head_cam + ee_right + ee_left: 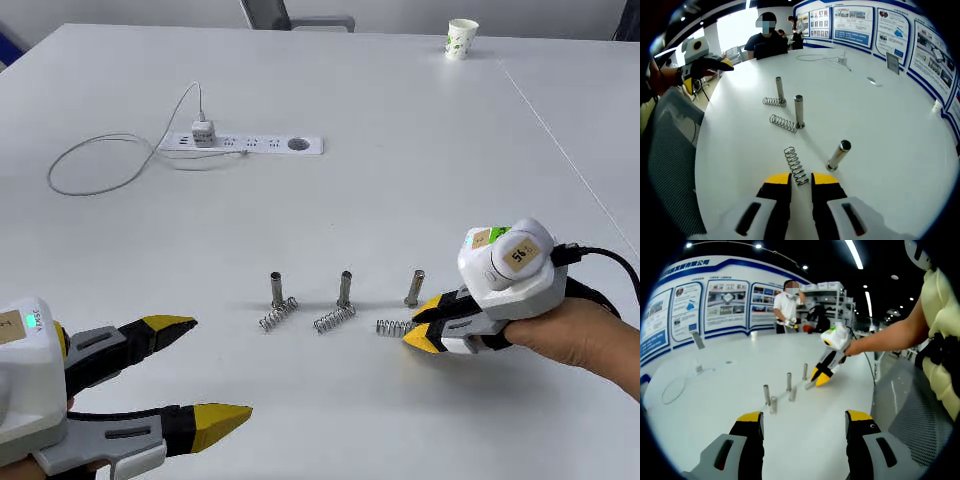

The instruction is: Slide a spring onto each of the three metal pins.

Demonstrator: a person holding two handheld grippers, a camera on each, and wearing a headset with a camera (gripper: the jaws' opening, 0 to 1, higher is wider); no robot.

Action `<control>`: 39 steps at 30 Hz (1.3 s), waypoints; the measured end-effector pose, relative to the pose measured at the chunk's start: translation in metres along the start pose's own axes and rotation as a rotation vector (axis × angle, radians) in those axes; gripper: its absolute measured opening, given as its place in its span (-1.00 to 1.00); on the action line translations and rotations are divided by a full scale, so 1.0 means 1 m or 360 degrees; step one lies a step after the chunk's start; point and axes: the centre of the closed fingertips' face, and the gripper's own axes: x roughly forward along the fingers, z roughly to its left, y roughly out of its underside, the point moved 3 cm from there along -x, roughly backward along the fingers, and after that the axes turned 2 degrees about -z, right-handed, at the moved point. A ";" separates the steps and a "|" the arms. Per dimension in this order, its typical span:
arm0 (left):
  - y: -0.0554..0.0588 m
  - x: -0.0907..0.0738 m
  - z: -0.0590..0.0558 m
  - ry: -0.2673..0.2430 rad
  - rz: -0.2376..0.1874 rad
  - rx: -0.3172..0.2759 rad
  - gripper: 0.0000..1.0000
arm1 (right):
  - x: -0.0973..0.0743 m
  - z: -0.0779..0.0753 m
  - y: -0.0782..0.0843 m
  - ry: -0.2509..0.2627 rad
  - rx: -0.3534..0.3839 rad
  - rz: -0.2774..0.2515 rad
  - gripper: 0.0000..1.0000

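Note:
Three metal pins stand upright in a row on the white table [300, 230]: left pin [277, 289], middle pin [345, 288], right pin [415, 287]. A loose spring lies at each pin's foot: left spring [279, 314], middle spring [335, 318], right spring [394, 327]. My right gripper [424, 323] is low on the table beside the right pin [838, 155]. Its jaws are a narrow gap apart, and the near end of the right spring [795, 165] lies between the tips of this gripper [801, 181]. My left gripper [208, 368] hovers wide open and holds nothing at the near left, well short of the pins [788, 381].
A white power strip [245, 144] with a plugged charger and a looping cable [100, 165] lies at the back left. A paper cup [461, 39] stands far back right, with a chair [290, 15] behind the table. People [788, 307] are beyond the table's far side.

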 end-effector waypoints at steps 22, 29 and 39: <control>0.004 0.006 -0.003 0.0080 0.0073 0.0068 0.32 | -0.002 0.011 0.002 -0.0078 -0.0097 0.0042 -0.77; 0.006 0.021 -0.006 0.0157 0.0089 0.0114 0.23 | -0.012 0.022 -0.006 -0.0114 -0.0119 0.0032 -0.78; 0.001 0.042 -0.011 0.0274 0.0069 0.0165 0.07 | -0.032 0.050 -0.035 -0.0192 -0.0261 0.0021 -0.78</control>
